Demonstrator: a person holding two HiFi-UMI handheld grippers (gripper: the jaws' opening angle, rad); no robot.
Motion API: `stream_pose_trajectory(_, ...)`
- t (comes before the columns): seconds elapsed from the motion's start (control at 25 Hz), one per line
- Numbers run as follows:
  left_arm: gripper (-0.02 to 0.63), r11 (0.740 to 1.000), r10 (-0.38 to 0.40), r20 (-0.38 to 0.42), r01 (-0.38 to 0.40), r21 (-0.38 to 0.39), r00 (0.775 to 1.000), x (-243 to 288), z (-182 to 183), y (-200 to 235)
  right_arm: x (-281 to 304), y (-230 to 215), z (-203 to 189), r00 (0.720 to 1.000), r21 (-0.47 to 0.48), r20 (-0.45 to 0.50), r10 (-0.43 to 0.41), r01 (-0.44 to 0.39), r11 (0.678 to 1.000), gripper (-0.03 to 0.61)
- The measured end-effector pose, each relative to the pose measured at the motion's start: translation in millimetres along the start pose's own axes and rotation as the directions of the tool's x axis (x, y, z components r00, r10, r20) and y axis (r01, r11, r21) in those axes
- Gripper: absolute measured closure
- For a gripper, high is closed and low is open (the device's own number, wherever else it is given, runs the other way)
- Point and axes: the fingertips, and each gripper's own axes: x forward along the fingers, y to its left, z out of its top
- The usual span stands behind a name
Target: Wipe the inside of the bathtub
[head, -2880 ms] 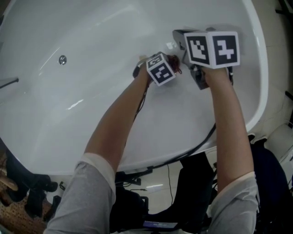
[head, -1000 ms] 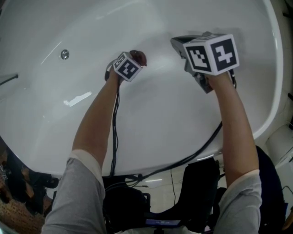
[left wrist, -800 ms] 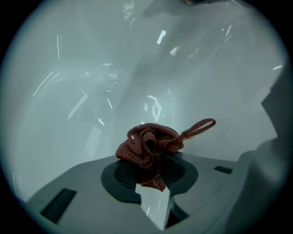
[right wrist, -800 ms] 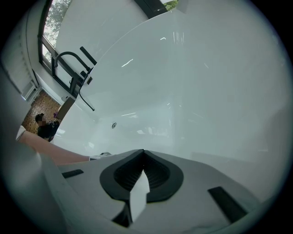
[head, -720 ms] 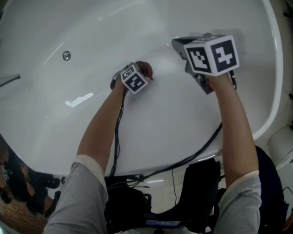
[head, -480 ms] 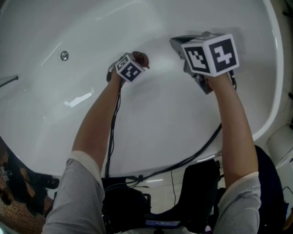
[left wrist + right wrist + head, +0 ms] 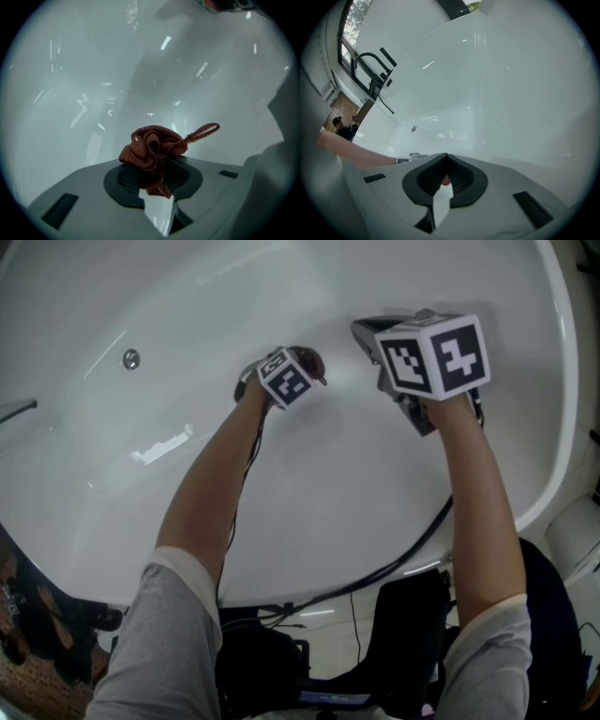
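- We hold the left gripper (image 7: 302,368) deep in the white bathtub (image 7: 328,493), at the upper centre of the head view.
- Its jaws are clamped on a rust-red cloth (image 7: 152,147), which bunches into a wad right above the jaw tips in the left gripper view.
- A thin loop of the cloth sticks out of the wad toward the upper right of that view; the cloth's long axis runs from the pinched end at lower centre up to that loop.
- In the head view the wad lies at the gripper's tip against the tub's inner surface; we cannot tell how firmly it touches.
- Our right gripper (image 7: 370,331) hovers to the right of the left one, apart from it, with its jaws closed together on nothing.
- A round metal fitting (image 7: 131,359) sits on the tub wall at the upper left.
- A black faucet (image 7: 370,70) stands at the upper left of the right gripper view.
- A black cable (image 7: 412,549) trails over the tub's near rim.
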Motion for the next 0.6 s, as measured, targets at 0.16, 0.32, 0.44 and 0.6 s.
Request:
stream_pose_trajectory(0.16, 0.511, 0.991, -0.069, -0.022, 0.071, 0.113, 0.997, 14.6, 7.0, -46.2, -1.4, -0.1, 0.0, 1.000, 0.008, 0.006, 0.006, -0.006, 1.000, 0.568)
stream_pose_trajectory(0.32, 0.509, 0.990, -0.023, 0.022, 0.020, 0.143, 0.999, 15.5, 30.2, -29.7, -3.5, 0.9, 5.3, 1.000, 0.008, 0.019, 0.003, -0.003, 1.000, 0.568)
stream_pose_trajectory(0.44, 0.509, 0.992, 0.026, 0.060, -0.033, 0.120, 0.998, 13.9, 56.0, -6.2, -5.0, 0.4, 10.1, 0.999, 0.016, 0.032, -0.004, 0.004, 1.000, 0.568)
stream_pose_trajectory(0.6, 0.509, 0.990, 0.052, 0.069, -0.060, 0.129, 0.996, 10.8, 72.2, 7.4, -7.8, -0.3, 13.6, 0.999, 0.020, 0.046, -0.007, 0.006, 1.000, 0.568)
